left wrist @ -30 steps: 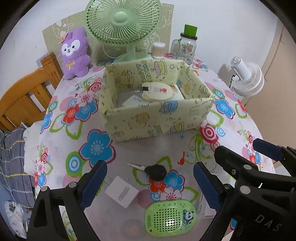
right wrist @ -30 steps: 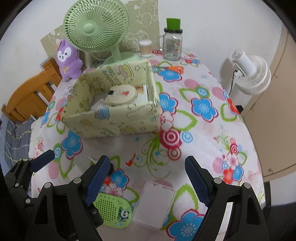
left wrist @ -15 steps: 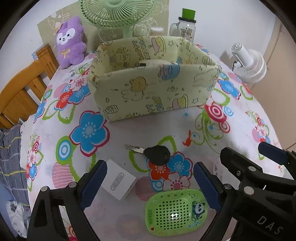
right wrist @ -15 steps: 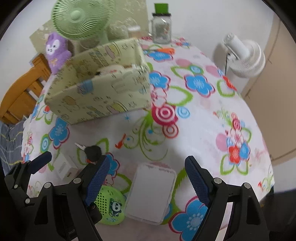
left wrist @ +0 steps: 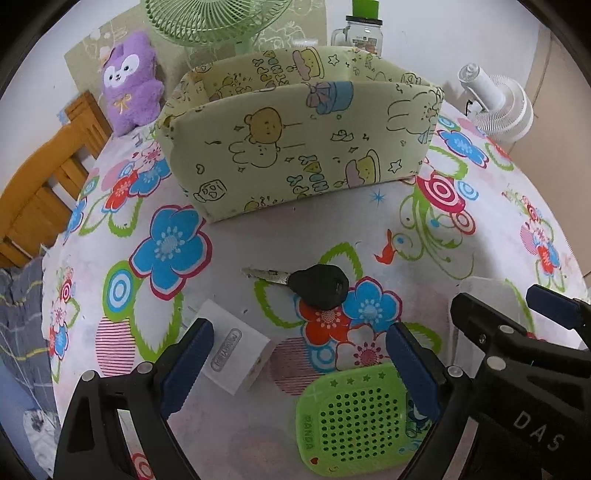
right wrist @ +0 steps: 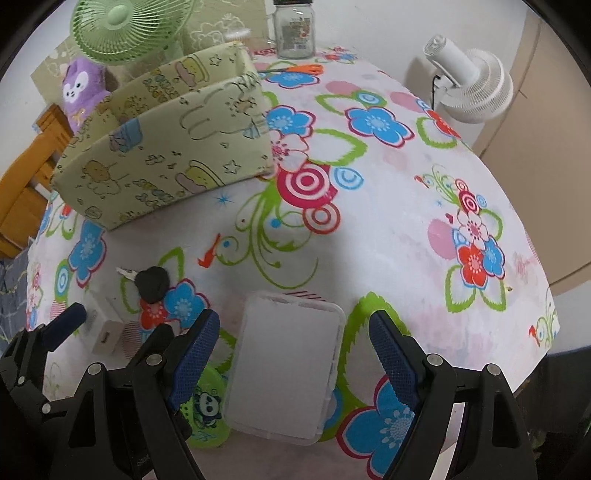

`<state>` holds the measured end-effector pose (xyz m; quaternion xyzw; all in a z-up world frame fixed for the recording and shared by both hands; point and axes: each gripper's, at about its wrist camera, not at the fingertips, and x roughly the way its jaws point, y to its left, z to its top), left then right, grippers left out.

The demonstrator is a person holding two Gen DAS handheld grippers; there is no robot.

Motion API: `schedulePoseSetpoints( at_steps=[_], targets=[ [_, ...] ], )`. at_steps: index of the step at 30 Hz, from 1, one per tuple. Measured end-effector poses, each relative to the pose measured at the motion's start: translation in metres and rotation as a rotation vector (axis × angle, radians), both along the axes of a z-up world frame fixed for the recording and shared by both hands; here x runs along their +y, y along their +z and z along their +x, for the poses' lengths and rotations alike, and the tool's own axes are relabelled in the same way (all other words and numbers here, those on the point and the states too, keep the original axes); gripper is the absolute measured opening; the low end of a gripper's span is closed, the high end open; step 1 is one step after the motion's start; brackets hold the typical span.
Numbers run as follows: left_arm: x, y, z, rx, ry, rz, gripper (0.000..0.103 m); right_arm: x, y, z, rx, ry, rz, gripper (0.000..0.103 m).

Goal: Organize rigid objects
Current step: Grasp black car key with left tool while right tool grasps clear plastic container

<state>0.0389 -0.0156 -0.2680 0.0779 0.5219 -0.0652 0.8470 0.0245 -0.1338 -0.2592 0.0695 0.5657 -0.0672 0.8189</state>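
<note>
Both grippers are hanging with jaws spread wide and nothing between the pads: the left gripper [left wrist: 299,363] is hovering over the near edge of the table, the right gripper [right wrist: 293,349] just beside it. Under the left one, a white adapter box [left wrist: 236,360] is lying close to the left pad, and a green perforated panda case [left wrist: 356,419] is sitting by the right pad, neither touched. Under the right gripper, a white rectangular lidded case [right wrist: 286,365] is lying flat between the pads but apart from them. A little farther in, a black-headed key [left wrist: 317,286] is resting on a printed flower, its metal blade pointing left.

All of this is lying on a round table covered by a white tablecloth [right wrist: 399,221] printed with blue and red flowers, green swirls and red rings. Beyond the key, a pale green cartoon-print storage box [left wrist: 295,147] is standing open-topped; its contents are hidden by the front wall. Behind it, a purple plush toy [left wrist: 129,81], a green desk fan [right wrist: 122,29] and a glass jar [right wrist: 295,31] are standing against the white wall. A wooden chair [left wrist: 44,184] is showing at the left, and a white fan [right wrist: 469,88] is standing off the table at the right, by a beige door.
</note>
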Motion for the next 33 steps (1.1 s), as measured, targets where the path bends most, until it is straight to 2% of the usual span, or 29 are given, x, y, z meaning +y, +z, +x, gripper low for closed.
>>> schedulePoseSetpoints(
  at_steps=[10,12,24,30,33],
  targets=[
    [-0.010,-0.007,0.000,-0.036,-0.045,0.083,0.096,-0.010,-0.020,0.002,0.059,-0.091,0.056,0.082],
    [-0.011,-0.007,0.001,-0.033,-0.048,0.079,0.098,-0.007,-0.018,0.001,0.043,-0.085,0.056,0.064],
    [-0.011,-0.009,0.022,-0.039,-0.019,0.065,0.098,-0.002,-0.013,0.023,-0.004,-0.049,0.022,0.063],
    [-0.009,-0.017,0.034,0.020,0.016,0.013,0.088,0.002,-0.014,0.033,-0.008,-0.031,0.013,0.063],
    [-0.007,-0.016,0.034,0.048,0.043,-0.050,0.074,0.003,-0.016,0.040,-0.010,-0.023,0.014,0.063]
  ],
)
